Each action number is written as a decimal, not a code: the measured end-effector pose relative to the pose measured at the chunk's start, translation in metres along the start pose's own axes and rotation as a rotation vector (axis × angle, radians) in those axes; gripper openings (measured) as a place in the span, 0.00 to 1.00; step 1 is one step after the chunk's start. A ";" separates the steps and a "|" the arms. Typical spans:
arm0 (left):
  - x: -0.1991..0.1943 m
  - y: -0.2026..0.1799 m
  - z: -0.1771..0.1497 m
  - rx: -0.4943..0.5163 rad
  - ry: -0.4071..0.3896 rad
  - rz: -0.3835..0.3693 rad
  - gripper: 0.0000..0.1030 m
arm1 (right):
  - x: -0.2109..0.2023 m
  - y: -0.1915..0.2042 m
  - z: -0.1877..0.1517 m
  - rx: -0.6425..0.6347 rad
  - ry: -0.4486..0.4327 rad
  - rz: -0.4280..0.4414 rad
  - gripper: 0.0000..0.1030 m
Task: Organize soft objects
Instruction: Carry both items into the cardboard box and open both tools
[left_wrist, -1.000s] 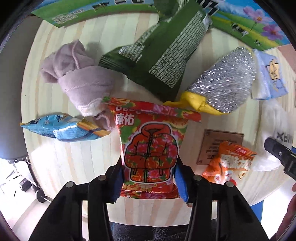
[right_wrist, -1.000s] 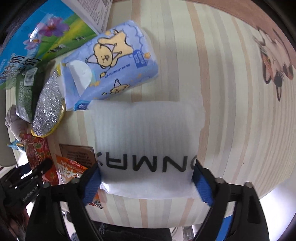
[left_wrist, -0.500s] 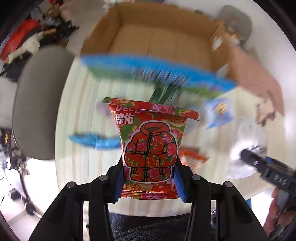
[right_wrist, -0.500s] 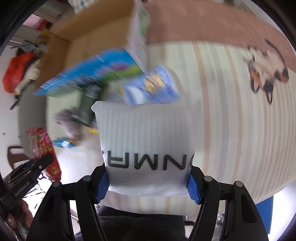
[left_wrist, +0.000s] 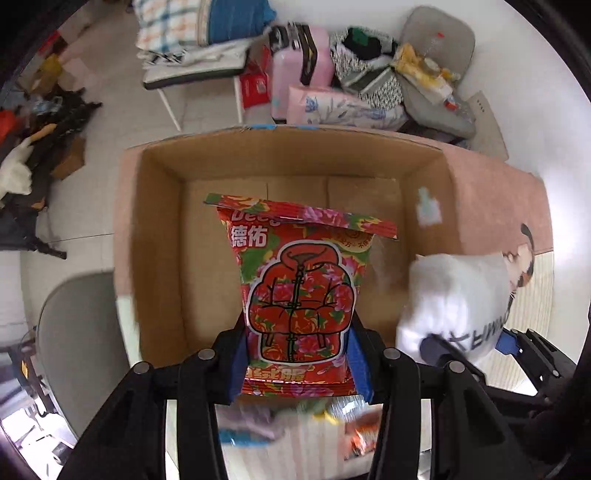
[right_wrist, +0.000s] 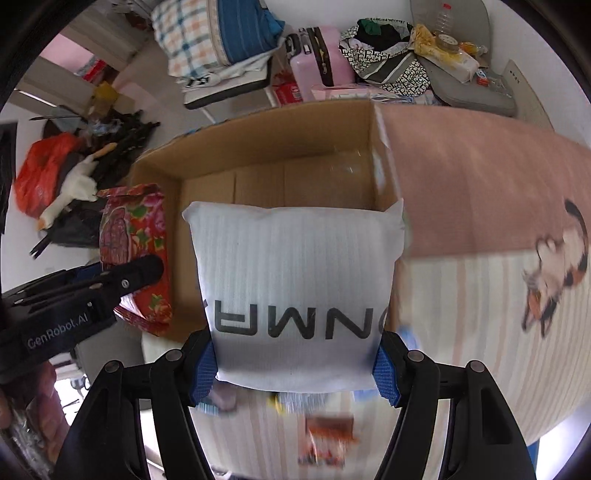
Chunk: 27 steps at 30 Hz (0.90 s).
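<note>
Over the box: both packets hang above the open cardboard box (left_wrist: 159, 229) — a second ago they lay on the striped desk (right_wrist: 461, 314).
Left gripper (left_wrist: 297, 363): fingers pinch the red floral packet (left_wrist: 299, 295) by its lower end, lifted clear of the desk.
Right gripper (right_wrist: 295, 363): fingers clamp the white pouch (right_wrist: 295, 269) at its printed end — off the desk too.
Side by side: packet left, pouch right, near but apart.
Below: other items now a blur.

Left claw (left_wrist: 297, 363) grips red packet (left_wrist: 299, 295) over box (left_wrist: 159, 229).
</note>
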<state>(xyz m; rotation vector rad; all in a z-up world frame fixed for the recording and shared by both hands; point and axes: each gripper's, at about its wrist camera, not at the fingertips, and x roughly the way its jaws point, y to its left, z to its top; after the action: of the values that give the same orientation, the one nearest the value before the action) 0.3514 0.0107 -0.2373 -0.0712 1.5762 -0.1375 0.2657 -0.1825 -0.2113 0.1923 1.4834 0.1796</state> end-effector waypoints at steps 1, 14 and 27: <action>0.013 0.004 0.013 -0.003 0.018 -0.006 0.42 | 0.016 0.006 0.017 -0.002 0.009 -0.023 0.69; 0.131 0.010 0.092 0.001 0.239 -0.098 0.42 | 0.152 0.020 0.119 -0.054 0.121 -0.180 0.69; 0.090 0.013 0.071 -0.002 0.211 -0.070 0.61 | 0.126 0.033 0.122 -0.125 0.125 -0.216 0.91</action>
<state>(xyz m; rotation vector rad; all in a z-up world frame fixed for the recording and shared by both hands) 0.4220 0.0091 -0.3287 -0.1170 1.7854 -0.2036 0.3975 -0.1228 -0.3159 -0.0819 1.5997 0.1111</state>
